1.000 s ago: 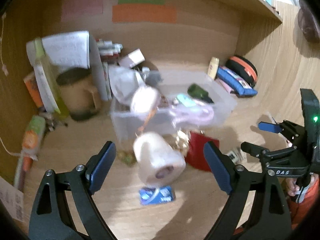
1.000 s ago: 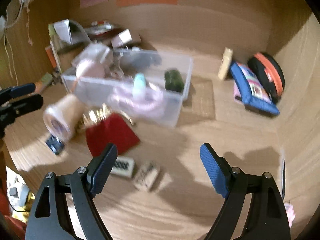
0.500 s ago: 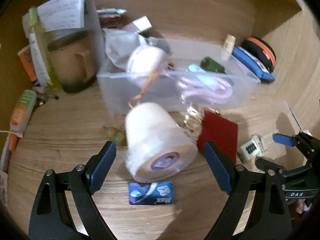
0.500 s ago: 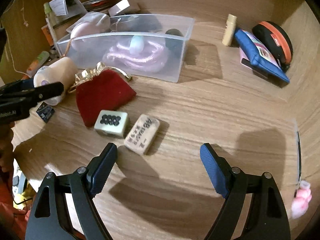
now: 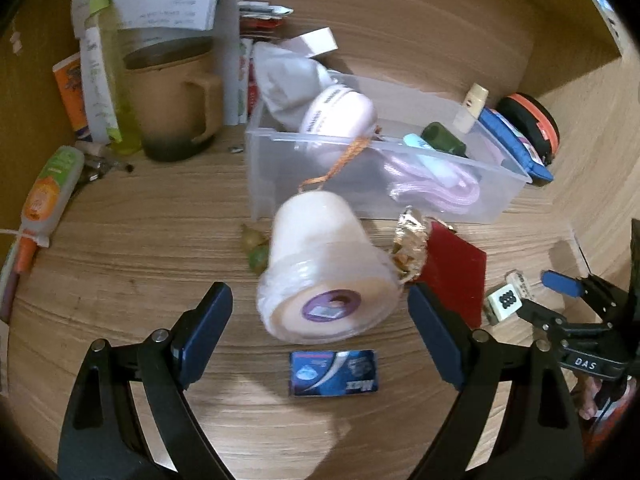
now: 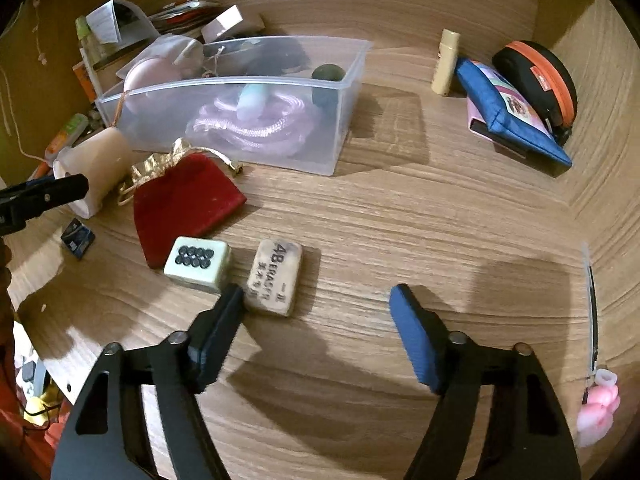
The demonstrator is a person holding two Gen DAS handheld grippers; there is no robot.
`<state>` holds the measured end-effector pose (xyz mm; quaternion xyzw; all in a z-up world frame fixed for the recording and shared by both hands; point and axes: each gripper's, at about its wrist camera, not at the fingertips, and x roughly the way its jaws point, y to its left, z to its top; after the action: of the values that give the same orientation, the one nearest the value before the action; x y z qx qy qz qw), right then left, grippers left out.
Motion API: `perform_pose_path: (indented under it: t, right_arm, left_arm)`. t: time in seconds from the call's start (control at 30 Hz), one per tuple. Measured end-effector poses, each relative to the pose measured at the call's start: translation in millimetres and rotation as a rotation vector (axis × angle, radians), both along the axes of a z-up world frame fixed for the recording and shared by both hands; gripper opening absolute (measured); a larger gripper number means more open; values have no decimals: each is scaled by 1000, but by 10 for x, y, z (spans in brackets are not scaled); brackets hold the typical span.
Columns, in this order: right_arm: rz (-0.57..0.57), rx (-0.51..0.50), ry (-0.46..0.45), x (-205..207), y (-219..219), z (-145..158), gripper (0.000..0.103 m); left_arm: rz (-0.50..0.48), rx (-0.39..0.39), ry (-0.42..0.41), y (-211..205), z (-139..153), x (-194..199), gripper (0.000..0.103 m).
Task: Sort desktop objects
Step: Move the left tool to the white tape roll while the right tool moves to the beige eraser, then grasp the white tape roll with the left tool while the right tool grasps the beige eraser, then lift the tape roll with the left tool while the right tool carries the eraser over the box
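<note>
Now the right gripper is closing — the eraser lies just beyond its left fingertip, not gripped.

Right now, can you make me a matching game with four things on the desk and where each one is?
Things:
1. pink rope
2. red pouch
3. eraser
4. blue card

Places:
A. lying on the desk in front of the white roll
B. inside the clear box
C. right beside the dotted tile
D. on the desk just in front of the clear box

Pairs: 1-B, 2-D, 3-C, 4-A
</note>
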<state>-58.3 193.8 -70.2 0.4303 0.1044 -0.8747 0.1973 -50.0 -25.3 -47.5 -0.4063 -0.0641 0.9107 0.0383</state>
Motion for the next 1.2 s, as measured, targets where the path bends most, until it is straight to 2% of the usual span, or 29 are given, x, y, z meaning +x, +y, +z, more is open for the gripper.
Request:
perform_pose_path:
  t: [0.1,0.23,0.37,0.4,0.5,0.77,0.97,1.2]
  right_arm:
    - [13,-1,0,-18,-50,3,56]
    - [23,2,0,-47,-91,7,48]
    - [32,-5,-2,-57,-123,6,39]
    - [39,-7,-3,-55,-133,7,33]
    - [51,-11,-8,-38,-156,12,23]
    - [48,-94,-43,-9,-96,60,22]
    - [25,-152,-26,-29,5,192,22]
    - [9,-195,-11,-67,26,297,22]
  left_arm:
    - [-15,-50,7,132,-7,-22,90]
    - [-26,-70,-17,209,-66,-76,89]
    - [-22,-98,-30,237,-93,-86,80]
    - [-17,-94,-35,226,-100,-96,74]
    - [1,-52,-48,148,-106,-111,70]
    - [43,20,-4,7,-23,10,69]
    - [56,-6,54,-8,130,76,69]
    - [42,17,66,-43,194,48,68]
